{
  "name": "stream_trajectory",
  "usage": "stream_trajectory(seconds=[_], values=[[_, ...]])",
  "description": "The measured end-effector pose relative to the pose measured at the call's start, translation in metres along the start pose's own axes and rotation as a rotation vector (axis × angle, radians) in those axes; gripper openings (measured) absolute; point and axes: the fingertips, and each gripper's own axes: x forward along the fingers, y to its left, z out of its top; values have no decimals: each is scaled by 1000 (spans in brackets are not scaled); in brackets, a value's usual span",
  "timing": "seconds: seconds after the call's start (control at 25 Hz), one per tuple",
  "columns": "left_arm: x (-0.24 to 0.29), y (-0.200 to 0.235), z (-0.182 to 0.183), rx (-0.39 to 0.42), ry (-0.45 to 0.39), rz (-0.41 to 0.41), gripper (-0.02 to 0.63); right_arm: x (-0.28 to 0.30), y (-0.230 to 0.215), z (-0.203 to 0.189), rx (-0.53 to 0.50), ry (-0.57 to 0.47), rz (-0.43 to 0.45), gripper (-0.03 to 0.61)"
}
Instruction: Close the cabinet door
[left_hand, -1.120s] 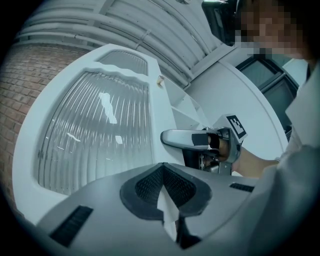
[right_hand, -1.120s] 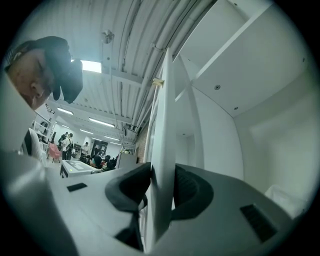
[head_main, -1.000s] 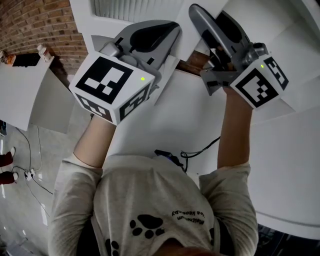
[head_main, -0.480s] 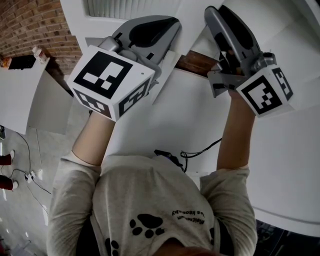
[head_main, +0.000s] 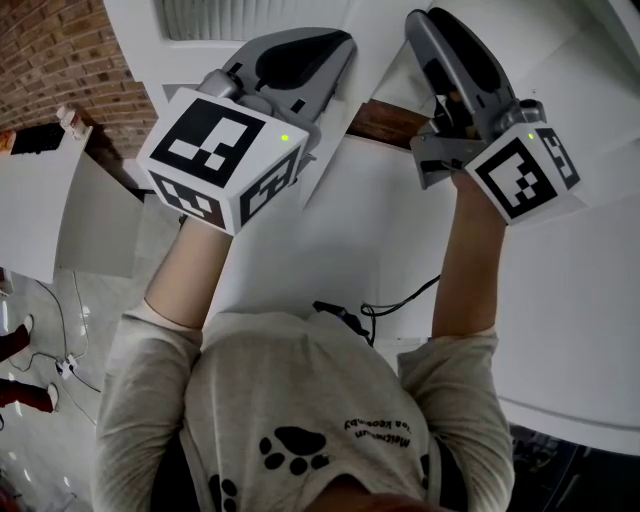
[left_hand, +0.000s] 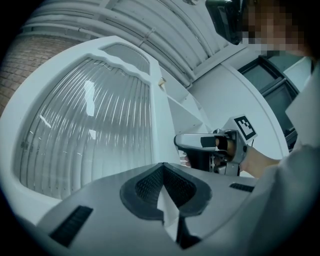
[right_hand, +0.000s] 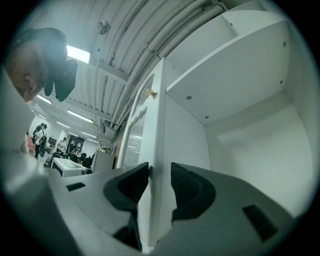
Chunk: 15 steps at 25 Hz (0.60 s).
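Your head view's top edge cuts off the cabinet door (head_main: 260, 18); the far-off people (right_hand: 39, 136) are too small to make out.

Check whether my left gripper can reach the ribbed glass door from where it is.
Probably yes: the left gripper faces the ribbed glass door with nothing between them, though its jaws are together.
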Motion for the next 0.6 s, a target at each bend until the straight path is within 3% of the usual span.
stream_trajectory(seconds=[0.24,0.48,0.6], values=[[0,8,0,-14,4,-18,9,-13,-3,1,2,-13,-115,137],[-2,9,1,-21,8,-31,9,-48,9,7,-19,-27,-244,33],[1,9,-1,-27,9,-37,9,-63,18,6,-28,-24,-297,11]])
